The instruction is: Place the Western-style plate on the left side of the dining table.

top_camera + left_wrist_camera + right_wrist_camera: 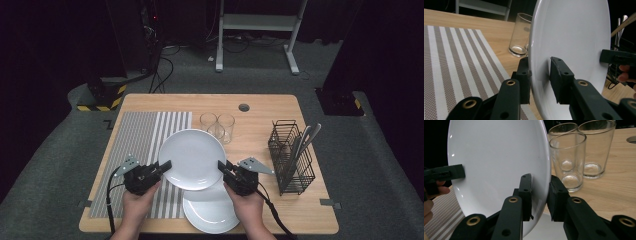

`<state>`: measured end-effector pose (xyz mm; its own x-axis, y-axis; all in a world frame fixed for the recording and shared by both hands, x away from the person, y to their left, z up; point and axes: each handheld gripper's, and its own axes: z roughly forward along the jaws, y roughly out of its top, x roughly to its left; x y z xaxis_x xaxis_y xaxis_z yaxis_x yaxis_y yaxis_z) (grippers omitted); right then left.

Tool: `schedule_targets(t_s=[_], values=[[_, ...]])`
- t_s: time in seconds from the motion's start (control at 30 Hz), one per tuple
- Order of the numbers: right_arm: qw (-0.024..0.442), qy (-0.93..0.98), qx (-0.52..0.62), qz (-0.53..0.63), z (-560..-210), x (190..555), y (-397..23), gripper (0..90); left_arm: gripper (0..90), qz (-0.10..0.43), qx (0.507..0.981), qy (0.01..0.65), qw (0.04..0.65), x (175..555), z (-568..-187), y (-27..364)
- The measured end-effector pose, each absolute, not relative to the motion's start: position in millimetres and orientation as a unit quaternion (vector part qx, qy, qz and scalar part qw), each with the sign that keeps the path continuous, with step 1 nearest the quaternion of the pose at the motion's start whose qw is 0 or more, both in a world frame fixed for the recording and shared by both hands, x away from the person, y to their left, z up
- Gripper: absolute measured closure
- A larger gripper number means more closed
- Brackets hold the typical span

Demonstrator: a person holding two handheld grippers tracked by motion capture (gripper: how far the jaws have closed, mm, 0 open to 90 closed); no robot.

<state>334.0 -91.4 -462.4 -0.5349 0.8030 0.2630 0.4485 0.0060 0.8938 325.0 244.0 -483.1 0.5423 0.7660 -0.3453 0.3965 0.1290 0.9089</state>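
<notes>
The table (pixel 270 107) carries a striped mat (pixel 135 135) on its left half, and the work looks to be moving a plate onto it. That plate (pixel 192 157) hangs in the air between the two grippers, over the mat's right edge and partly above a second plate (pixel 212 215) that lies flat at the near edge, likely the stack it came from. A wire rack (pixel 290 157) with cutlery stands at the right, well clear of the carry. Three glasses (pixel 567 157) stand just behind the plate, close enough that a push forward could knock them. The left gripper (pixel 161 167) is clamped on the plate's left rim, one pad on each face; the right gripper (pixel 225 167) pinches the opposite rim the same way. Two opposed grips keep the plate level. Whether it clears the lower plate fully is hard to judge.
</notes>
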Motion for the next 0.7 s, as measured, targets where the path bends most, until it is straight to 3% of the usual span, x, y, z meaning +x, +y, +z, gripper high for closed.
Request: schedule_targets(t_s=[0.7], values=[[0.150,0.707,0.426,0.544,-457,342,-59,74.9,71.6,0.166,0.614,0.467,0.615,320,-476,278]])
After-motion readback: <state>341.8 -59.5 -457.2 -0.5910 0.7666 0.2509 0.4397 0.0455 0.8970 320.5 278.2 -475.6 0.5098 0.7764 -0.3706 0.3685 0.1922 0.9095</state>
